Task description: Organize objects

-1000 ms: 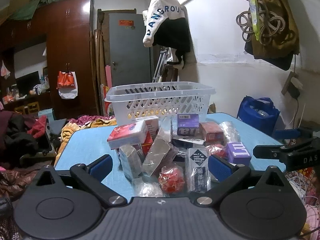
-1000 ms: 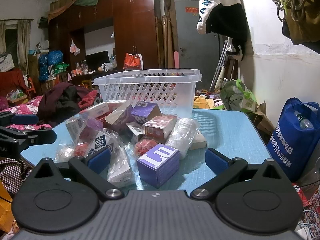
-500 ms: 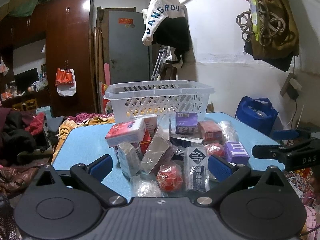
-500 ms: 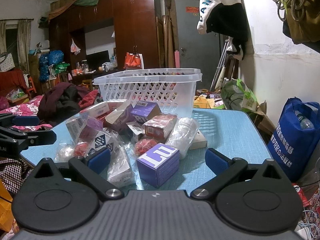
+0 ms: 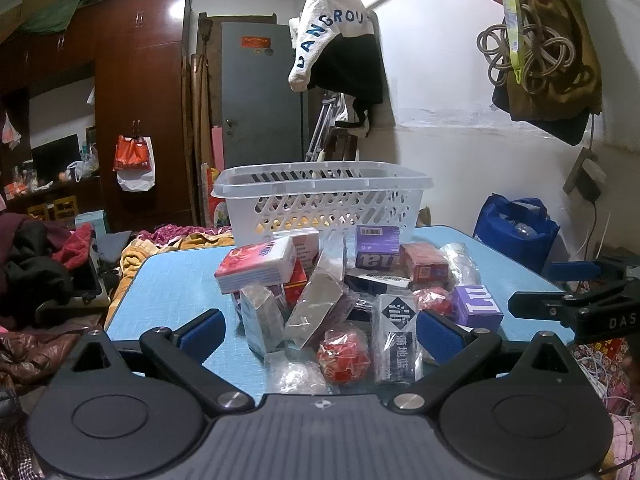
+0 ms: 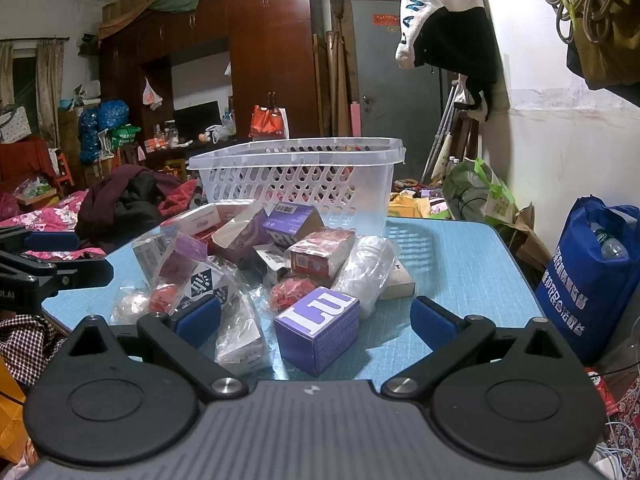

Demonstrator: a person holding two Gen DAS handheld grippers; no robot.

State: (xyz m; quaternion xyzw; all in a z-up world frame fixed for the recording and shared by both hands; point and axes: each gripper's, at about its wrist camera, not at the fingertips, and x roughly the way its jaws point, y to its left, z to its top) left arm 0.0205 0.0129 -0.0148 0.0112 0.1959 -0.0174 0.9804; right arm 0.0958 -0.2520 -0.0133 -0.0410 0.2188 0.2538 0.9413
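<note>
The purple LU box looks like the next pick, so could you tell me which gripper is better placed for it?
Right. The LU box sits between the open right gripper's fingers; for the left gripper it lies off to the side.

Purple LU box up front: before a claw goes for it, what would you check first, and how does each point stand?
1. Right claw open: ok.
2. Left claw open, holding nothing: ok.
3. Purple LU box sits between the right claw's fingers, top unobstructed: ok.
4. Wrapped packet crowds the box's left side: not ok.
5. White basket upright behind the pile: ok.
6. Room inside the basket: cannot tell.
</note>
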